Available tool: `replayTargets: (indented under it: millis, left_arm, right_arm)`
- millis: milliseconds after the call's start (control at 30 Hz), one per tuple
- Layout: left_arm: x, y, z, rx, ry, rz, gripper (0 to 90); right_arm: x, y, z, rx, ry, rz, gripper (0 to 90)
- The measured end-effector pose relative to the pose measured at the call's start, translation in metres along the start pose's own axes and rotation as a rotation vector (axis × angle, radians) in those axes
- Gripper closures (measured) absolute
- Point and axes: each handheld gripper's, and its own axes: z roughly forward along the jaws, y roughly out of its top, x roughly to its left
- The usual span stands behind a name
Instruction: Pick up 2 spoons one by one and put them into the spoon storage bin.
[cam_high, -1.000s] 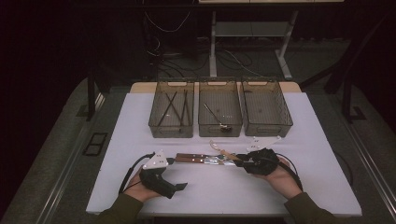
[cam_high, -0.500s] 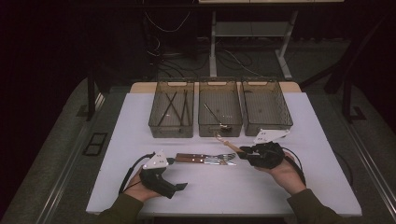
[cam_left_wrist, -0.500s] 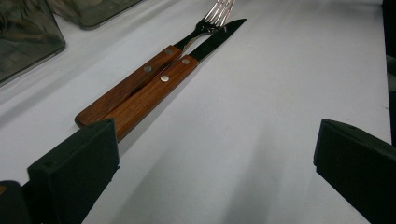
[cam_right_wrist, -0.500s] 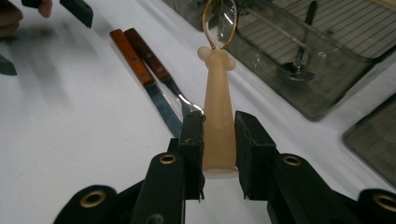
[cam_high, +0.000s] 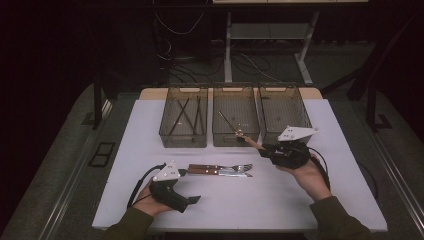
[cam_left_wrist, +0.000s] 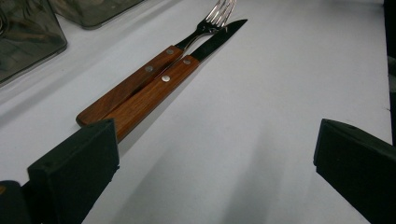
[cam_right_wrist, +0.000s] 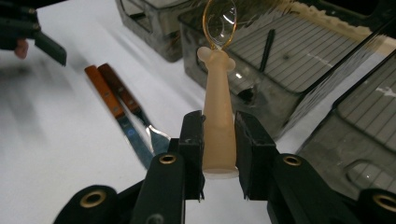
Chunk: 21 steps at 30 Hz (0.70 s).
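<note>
My right gripper (cam_high: 265, 150) (cam_right_wrist: 218, 144) is shut on the peach handle of a spoon (cam_high: 249, 141) (cam_right_wrist: 218, 112). Its clear bowl points at the front edge of the middle tray (cam_high: 235, 140) (cam_right_wrist: 261, 88). A wooden-handled knife (cam_high: 227, 173) (cam_left_wrist: 159, 91) (cam_right_wrist: 109, 100) and fork (cam_high: 220, 168) (cam_left_wrist: 130, 86) (cam_right_wrist: 128, 100) lie side by side on the white table (cam_high: 250, 200). My left gripper (cam_high: 189, 201) (cam_left_wrist: 215, 163) stands open just short of the two handle ends, with nothing between its jaws.
Three smoky clear trays stand in a row at the back. The left tray (cam_high: 165, 132) holds several dark sticks, the middle one holds a thin dark utensil (cam_high: 226, 121), and the right tray (cam_high: 300, 117) looks bare. The table's front edge (cam_high: 240, 229) is close to both hands.
My right gripper has lifted the spoon away from beside the knife and fork and carried it right and back toward the trays. The left gripper has stayed put.
</note>
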Motion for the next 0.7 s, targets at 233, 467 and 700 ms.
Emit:
replayTargets:
  millis: [233, 467, 700]
  left_arm:
    - [-0.001, 0.000, 0.000, -0.003, -0.002, -0.006, 0.0]
    - [-0.001, 0.000, 0.000, -0.002, -0.002, -0.004, 0.0]
    - [-0.001, 0.000, 0.000, -0.004, -0.003, -0.005, 0.0]
  right_arm:
    - [-0.009, 0.011, 0.005, 0.002, -0.029, 0.005, 73.6]
    - [-0.017, 0.024, 0.010, 0.003, -0.052, 0.025, 73.6]
    - [-0.027, 0.040, 0.019, 0.013, -0.078, 0.048, 73.6]
